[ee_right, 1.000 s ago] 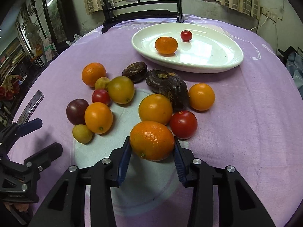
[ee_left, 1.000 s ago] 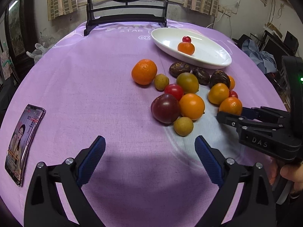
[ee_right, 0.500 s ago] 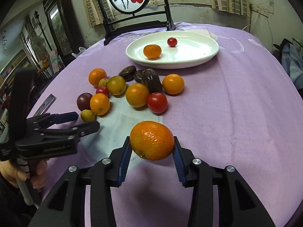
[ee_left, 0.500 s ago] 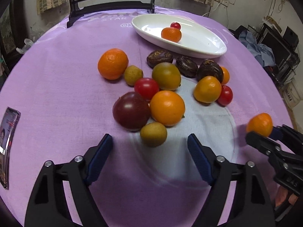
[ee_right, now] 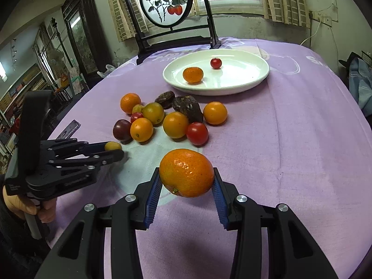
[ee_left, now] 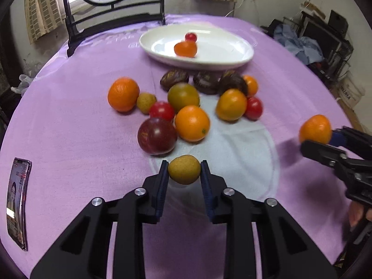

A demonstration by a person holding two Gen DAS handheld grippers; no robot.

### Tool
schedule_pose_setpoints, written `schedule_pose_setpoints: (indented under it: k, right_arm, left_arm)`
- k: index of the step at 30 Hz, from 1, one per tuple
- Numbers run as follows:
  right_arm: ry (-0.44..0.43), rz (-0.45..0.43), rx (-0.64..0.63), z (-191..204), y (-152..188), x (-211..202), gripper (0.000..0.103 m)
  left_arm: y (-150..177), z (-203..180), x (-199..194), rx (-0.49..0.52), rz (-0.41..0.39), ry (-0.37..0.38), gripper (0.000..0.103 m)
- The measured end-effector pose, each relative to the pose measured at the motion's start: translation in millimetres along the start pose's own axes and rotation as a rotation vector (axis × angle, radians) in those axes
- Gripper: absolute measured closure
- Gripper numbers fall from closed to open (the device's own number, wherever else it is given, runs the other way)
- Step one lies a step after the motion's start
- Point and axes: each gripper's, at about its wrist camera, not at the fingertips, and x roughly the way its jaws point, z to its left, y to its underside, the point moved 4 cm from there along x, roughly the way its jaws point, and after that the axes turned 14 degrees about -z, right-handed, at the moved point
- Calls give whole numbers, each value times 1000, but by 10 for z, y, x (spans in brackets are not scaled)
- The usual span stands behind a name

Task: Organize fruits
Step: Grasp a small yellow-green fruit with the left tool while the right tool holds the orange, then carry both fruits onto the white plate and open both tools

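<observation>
My left gripper (ee_left: pixel 184 174) is shut on a small yellow-brown fruit (ee_left: pixel 184 172) at the near edge of the fruit pile; it also shows in the right wrist view (ee_right: pixel 112 146). My right gripper (ee_right: pixel 186 181) is shut on an orange (ee_right: pixel 186 173) and holds it above the purple cloth; the orange shows at the right in the left wrist view (ee_left: pixel 315 129). A white oval plate (ee_right: pixel 244 81) at the back holds a small orange (ee_right: pixel 193 74) and a cherry tomato (ee_right: pixel 216 63). Several oranges, tomatoes and dark fruits (ee_left: pixel 191 123) lie loose before the plate.
A phone (ee_left: pixel 17 201) lies at the table's left edge. A black-framed round screen (ee_right: pixel 167 1) stands behind the plate. The round table (ee_right: pixel 302 139) is covered in purple cloth; clutter and clothes sit beyond its right edge.
My left gripper moved forward and closed on the small yellow-brown fruit. My right gripper lifted the orange up and back from the pile.
</observation>
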Motion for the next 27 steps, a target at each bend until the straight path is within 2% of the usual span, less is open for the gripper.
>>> schedule_pose_setpoints:
  k: [2, 6, 10, 14, 18, 22, 27]
  right_arm:
    - [1, -18, -8, -3, -84, -42, 60]
    - [-2, -82, -39, 11, -387, -134, 60]
    - [9, -163, -61, -19, -784, -112, 60]
    - [41, -186, -70, -122, -1071, 189, 60]
    - [107, -121, -52, -333, -1156, 715, 60]
    - [158, -44, -33, -517, -1121, 1190, 60]
    - [175, 1, -18, -620, -1062, 1482, 59]
  left_arm:
    - [-137, -7, -132, 2, -40, 21, 76]
    - [-615, -53, -295, 23, -135, 53, 76]
    - [-1125, -110, -150, 25, -197, 47, 76]
    - [-1541, -62, 318, -35, -181, 33, 76]
    - [-1760, 87, 922, -77, -140, -38, 76]
    - [-1781, 224, 1398, -95, -81, -98, 76]
    - [-1727, 336, 1797, -107, -11, -146, 76]
